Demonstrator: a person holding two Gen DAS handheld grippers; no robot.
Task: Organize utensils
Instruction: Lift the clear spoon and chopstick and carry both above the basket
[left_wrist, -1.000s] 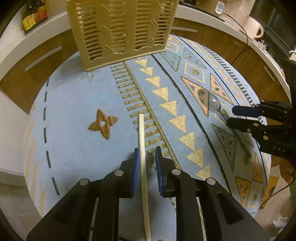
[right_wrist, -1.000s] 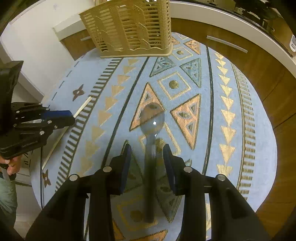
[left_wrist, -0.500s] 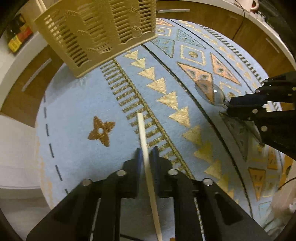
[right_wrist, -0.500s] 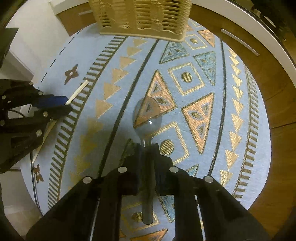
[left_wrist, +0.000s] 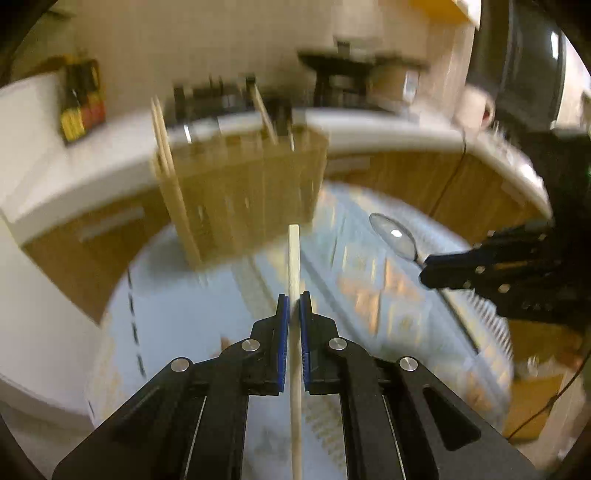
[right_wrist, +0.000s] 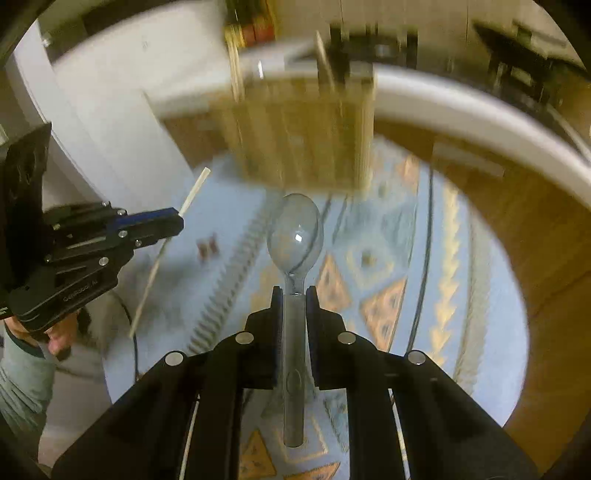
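My left gripper (left_wrist: 294, 301) is shut on a pale wooden chopstick (left_wrist: 294, 258) and holds it above the blue patterned cloth (left_wrist: 184, 314), pointing at the tan slatted basket (left_wrist: 243, 199). My right gripper (right_wrist: 294, 291) is shut on the handle of a clear plastic spoon (right_wrist: 295, 232), lifted with its bowl toward the basket (right_wrist: 303, 140). The right gripper with the spoon (left_wrist: 393, 236) shows at the right of the left wrist view. The left gripper (right_wrist: 173, 223) with the chopstick (right_wrist: 192, 194) shows at the left of the right wrist view. Several sticks stand in the basket.
The round table with the cloth (right_wrist: 461, 295) stands before a white counter (left_wrist: 92, 173) with wooden cabinets (right_wrist: 535, 240). Bottles (left_wrist: 79, 103) and dark appliances (left_wrist: 354, 77) stand on the counter behind the basket. Both views are motion-blurred.
Both grippers closed on their utensils and lifted them off the cloth. Both views have tilted up toward the basket and counter.
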